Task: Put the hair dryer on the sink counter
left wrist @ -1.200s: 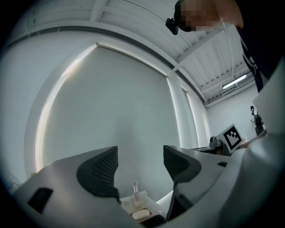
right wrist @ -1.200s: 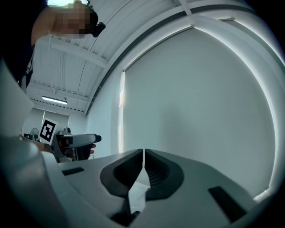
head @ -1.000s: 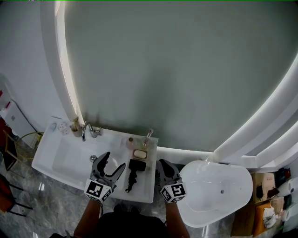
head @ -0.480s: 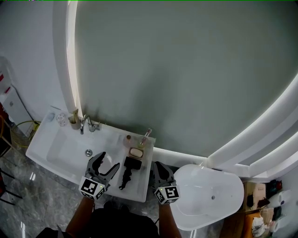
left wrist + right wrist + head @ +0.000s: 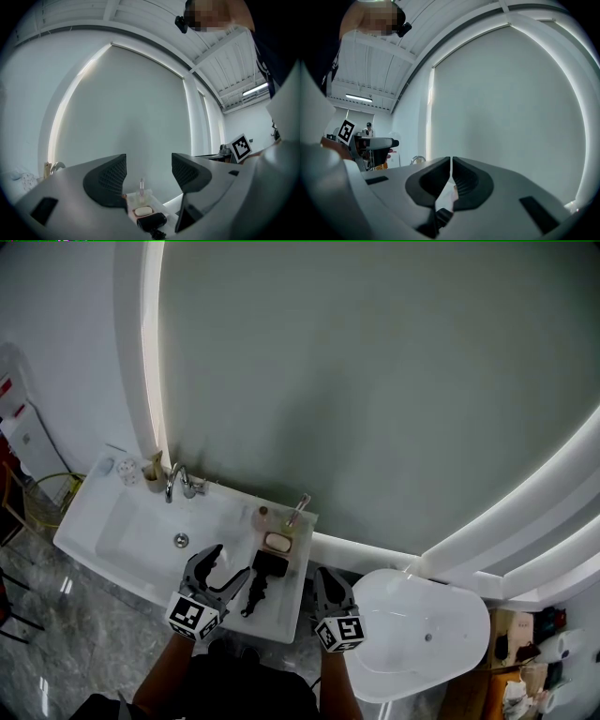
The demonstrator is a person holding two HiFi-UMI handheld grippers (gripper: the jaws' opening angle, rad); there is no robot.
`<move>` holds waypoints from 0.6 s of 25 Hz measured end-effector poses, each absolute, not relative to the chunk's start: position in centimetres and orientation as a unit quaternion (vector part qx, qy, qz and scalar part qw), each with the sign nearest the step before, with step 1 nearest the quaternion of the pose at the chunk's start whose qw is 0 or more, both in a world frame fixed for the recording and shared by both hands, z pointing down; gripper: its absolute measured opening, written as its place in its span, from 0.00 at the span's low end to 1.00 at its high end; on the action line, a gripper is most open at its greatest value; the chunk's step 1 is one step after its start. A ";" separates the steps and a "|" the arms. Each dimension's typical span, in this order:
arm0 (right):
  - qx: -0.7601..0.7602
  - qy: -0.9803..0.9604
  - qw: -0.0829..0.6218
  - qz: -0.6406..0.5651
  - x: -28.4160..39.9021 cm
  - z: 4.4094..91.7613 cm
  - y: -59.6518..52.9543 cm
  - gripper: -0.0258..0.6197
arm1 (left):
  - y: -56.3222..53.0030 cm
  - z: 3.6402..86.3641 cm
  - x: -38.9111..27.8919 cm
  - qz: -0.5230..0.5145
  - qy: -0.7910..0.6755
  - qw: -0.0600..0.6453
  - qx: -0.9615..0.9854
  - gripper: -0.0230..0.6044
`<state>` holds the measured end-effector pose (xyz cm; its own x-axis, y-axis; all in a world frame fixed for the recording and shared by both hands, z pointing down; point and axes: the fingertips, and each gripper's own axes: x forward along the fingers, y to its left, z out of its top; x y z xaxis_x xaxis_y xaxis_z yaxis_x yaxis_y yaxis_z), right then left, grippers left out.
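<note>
The black hair dryer [image 5: 262, 577] lies on the white sink counter [image 5: 281, 610], right of the basin, its cord end toward me. It shows low in the left gripper view as the hair dryer [image 5: 151, 221]. My left gripper [image 5: 225, 570] hovers open just left of it, nothing between its jaws; in its own view the left gripper [image 5: 149, 177] frames the counter's far end. My right gripper [image 5: 326, 583] stays at the counter's right edge, jaws together on nothing; the right gripper [image 5: 451, 177] points at the wall.
A soap dish [image 5: 277, 542] and a slim bottle [image 5: 298, 510] stand behind the dryer. Faucet [image 5: 173, 486] and basin [image 5: 155, 538] lie to the left. A white tub [image 5: 422, 638] sits right of the counter. A curved lit mirror [image 5: 375, 381] rises behind.
The head view has swung a little, shifting the scene. Both grippers have kept their places beside the dryer, which has not moved.
</note>
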<state>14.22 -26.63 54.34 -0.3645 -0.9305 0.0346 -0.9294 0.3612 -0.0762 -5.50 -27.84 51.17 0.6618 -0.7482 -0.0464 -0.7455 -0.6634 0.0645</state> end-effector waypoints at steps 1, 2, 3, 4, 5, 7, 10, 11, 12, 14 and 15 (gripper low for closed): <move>-0.565 0.824 0.007 -0.043 14.3 54.5 -26.6 0.09 | -27.8 51.2 -5.4 -0.035 -0.410 0.022 0.911 0.52; -0.566 0.823 0.007 -0.044 14.4 54.6 -26.6 0.09 | -27.8 51.2 -5.4 -0.036 -0.412 0.022 0.910 0.52; -0.566 0.823 0.008 -0.045 14.4 54.6 -26.5 0.09 | -27.8 51.2 -5.5 -0.037 -0.415 0.022 0.909 0.52; -0.565 0.823 0.009 -0.046 14.3 54.6 -26.5 0.09 | -27.7 51.1 -5.6 -0.038 -0.418 0.021 0.908 0.51; -0.565 0.824 0.011 -0.045 14.2 54.4 -26.5 0.09 | -27.7 51.1 -5.7 -0.038 -0.421 0.021 0.906 0.51; -0.565 0.824 0.015 -0.042 14.2 54.1 -26.6 0.09 | -27.8 51.1 -6.0 -0.041 -0.429 0.022 0.902 0.38; -0.565 0.824 0.017 -0.041 14.2 53.9 -26.8 0.09 | -28.1 51.1 -6.6 -0.045 -0.447 0.022 0.893 0.12; -0.565 0.824 0.018 -0.041 14.1 53.8 -26.9 0.09 | -28.1 51.0 -6.7 -0.044 -0.448 0.019 0.893 0.10; -0.565 0.824 0.019 -0.041 14.1 53.7 -26.9 0.09 | -28.0 50.9 -6.7 -0.043 -0.447 0.017 0.893 0.08; -0.564 0.824 0.021 -0.042 14.0 53.7 -26.9 0.09 | -28.0 50.9 -6.6 -0.040 -0.444 0.014 0.895 0.08; -0.564 0.824 0.021 -0.042 13.9 53.7 -27.0 0.09 | -28.0 50.9 -6.6 -0.040 -0.443 0.015 0.896 0.08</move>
